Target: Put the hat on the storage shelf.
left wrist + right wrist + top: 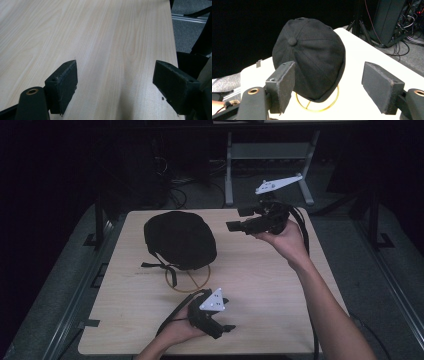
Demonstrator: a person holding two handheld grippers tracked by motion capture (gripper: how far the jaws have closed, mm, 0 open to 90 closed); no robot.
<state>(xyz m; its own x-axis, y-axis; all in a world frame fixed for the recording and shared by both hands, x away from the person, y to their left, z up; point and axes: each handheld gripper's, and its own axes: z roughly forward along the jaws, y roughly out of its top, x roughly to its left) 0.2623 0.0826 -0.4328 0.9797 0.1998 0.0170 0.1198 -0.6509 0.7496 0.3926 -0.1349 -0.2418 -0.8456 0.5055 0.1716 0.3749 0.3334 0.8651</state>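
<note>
- While the black fabric cap (181, 239) sits untouched on its thin gold wire ring stand (191, 281), far and left of middle on the pale wooden table (270, 285), I judge the job barely begun: the reach is under way, and the grasp and whatever follows are left.
- Seen along my right gripper (329, 82), the cap's crown and top button face me, the gold ring showing under its rim.
- My right gripper (239, 219) hangs raised at the far right, pointing left at the cap and not touching it; its jaws stand wide apart with nothing between them.
- My right forearm stretches up from the near right edge.
- My left gripper (226, 324) rests low at the near edge, jaws spread over bare wood, holding nothing.
</note>
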